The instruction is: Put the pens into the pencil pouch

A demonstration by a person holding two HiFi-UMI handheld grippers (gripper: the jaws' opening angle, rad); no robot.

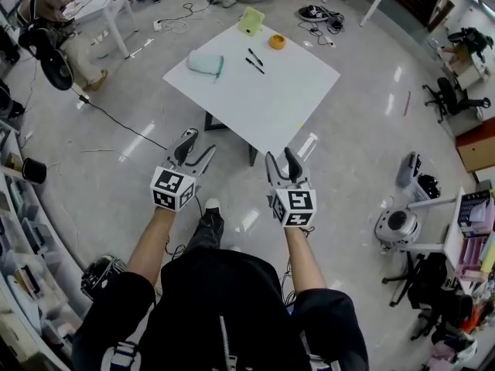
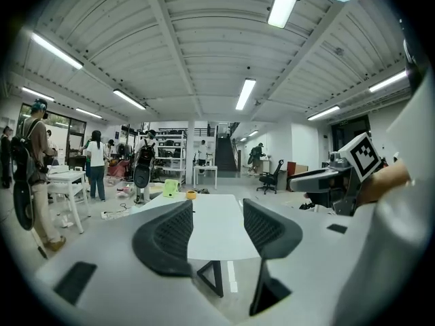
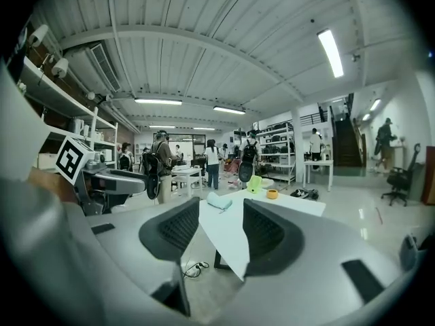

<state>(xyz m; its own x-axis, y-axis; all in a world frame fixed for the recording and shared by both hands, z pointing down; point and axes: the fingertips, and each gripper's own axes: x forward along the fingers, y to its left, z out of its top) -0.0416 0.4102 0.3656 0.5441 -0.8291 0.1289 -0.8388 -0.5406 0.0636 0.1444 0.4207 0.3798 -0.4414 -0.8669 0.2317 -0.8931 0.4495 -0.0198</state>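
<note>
While both hung over the floor short of the table, the left gripper (image 1: 196,147) and right gripper (image 1: 282,163) had jaws released, nothing between them. Ahead of the jaws — a white table (image 1: 271,107). Far beyond both jaws, two black pens (image 1: 254,60) lay beside the pale pencil pouch (image 1: 206,63) — not touching it.

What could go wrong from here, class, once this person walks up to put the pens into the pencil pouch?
1. The two pens lie close together; the right hand-held gripper might nudge one away while taking the other.
2. The pencil pouch lies loose on the table; if its mouth is shut or floppy, a pen may just push it along.
3. A cable trails beside the walk to the table: a possible trip hazard.
</note>
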